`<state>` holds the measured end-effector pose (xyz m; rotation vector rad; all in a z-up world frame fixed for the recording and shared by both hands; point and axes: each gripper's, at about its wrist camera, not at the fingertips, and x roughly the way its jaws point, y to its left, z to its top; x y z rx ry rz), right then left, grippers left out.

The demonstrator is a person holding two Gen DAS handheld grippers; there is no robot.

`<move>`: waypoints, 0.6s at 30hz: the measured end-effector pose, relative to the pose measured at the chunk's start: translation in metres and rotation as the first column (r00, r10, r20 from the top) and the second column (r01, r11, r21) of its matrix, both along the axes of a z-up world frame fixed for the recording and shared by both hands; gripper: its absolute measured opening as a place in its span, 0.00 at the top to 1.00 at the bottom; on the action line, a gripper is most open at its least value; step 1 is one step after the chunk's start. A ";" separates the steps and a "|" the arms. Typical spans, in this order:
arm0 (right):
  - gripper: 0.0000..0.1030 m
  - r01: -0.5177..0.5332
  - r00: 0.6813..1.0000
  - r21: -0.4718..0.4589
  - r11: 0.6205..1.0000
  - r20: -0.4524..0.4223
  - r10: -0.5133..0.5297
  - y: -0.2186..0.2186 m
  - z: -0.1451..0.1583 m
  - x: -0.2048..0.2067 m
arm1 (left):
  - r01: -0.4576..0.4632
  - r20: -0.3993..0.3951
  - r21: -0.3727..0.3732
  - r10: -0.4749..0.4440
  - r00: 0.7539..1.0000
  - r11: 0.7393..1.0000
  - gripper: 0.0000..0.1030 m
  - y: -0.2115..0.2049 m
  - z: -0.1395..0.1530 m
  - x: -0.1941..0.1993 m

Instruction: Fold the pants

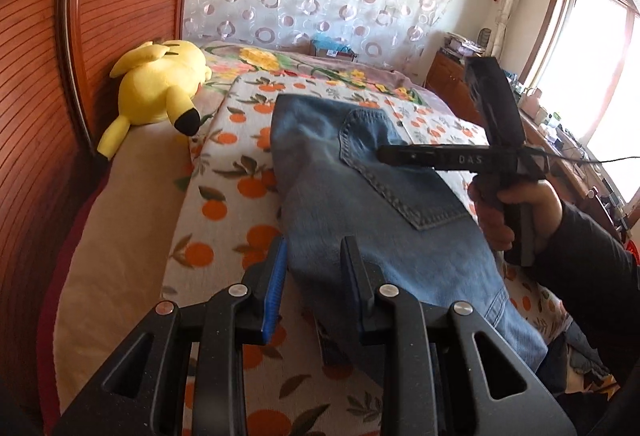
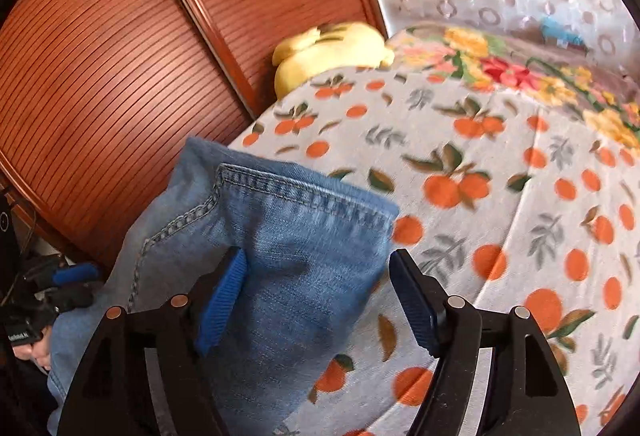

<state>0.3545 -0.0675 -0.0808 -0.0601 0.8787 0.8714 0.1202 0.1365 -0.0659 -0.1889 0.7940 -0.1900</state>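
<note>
Folded blue jeans lie on a bed blanket printed with oranges, back pocket facing up. My left gripper holds the near left edge of the jeans, the denim filling the narrow gap between its fingers. A person's hand holds my right gripper over the pocket. In the right wrist view, my right gripper stands wide open above the jeans; the right pad is clear of the cloth. My left gripper shows at the left edge of that view.
A yellow plush toy lies at the head of the bed against the slatted wooden wall. A flowered blanket covers the far end. A cluttered wooden desk stands under the window on the right.
</note>
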 end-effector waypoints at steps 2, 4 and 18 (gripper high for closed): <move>0.35 -0.015 1.000 -0.001 1.000 -0.008 0.015 0.002 0.001 0.002 | -0.002 -0.007 -0.002 0.002 1.000 1.000 0.72 0.000 -0.003 0.000; 0.48 -0.019 1.000 0.007 1.000 -0.007 0.019 0.001 0.004 0.004 | -0.003 -0.008 -0.002 0.003 1.000 1.000 0.72 -0.001 -0.003 -0.001; 0.74 0.050 0.991 -0.038 0.998 0.129 -0.044 -0.029 0.014 -0.031 | -0.020 0.035 -0.033 0.021 0.999 0.999 0.50 -0.005 0.006 -0.021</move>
